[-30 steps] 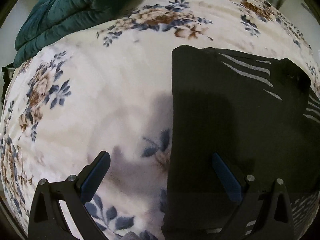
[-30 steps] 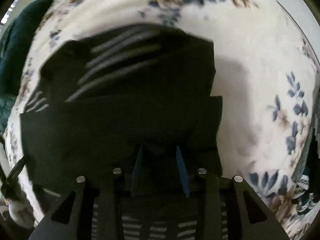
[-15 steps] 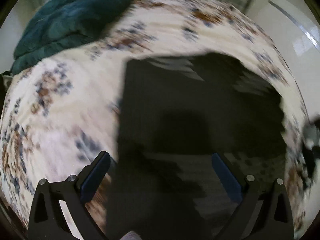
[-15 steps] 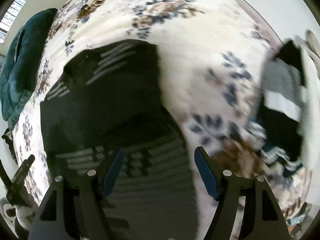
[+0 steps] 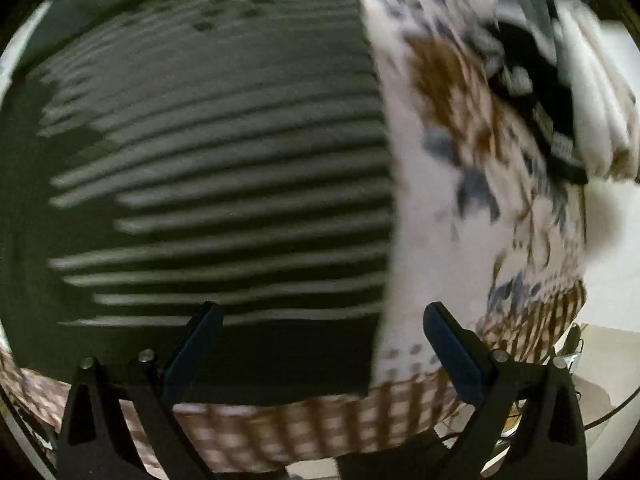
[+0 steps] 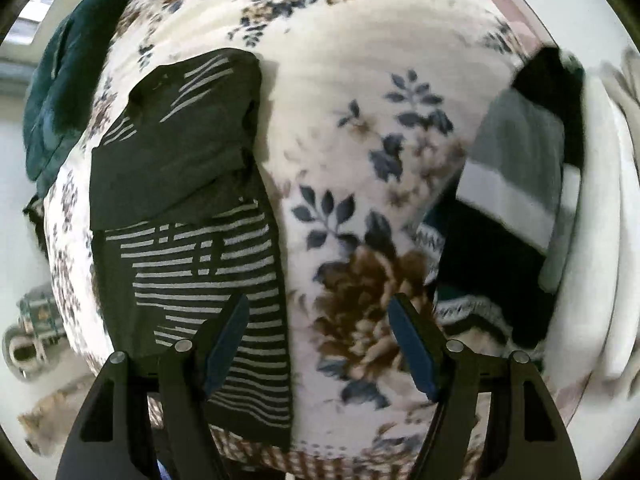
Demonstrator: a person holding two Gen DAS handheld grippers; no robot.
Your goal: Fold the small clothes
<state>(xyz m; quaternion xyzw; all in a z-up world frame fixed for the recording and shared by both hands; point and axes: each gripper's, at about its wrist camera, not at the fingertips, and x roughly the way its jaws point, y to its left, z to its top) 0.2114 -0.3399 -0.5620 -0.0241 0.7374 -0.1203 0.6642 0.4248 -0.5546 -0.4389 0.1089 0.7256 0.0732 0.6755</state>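
Observation:
A dark garment with pale stripes lies partly folded on the floral bedspread, its far part doubled over the near striped part. In the left wrist view the striped garment fills the left and middle, blurred. My left gripper is open and empty, low over the garment's near right corner. My right gripper is open and empty, above the bedspread just right of the garment's near edge.
A pile of other clothes, grey, white and black, lies at the right of the bed, also in the left wrist view. A teal blanket lies at the far left. The bed's near edge is just below.
My right gripper opened, let go of the garment and swung right. My left gripper swept right across the garment to its near right corner.

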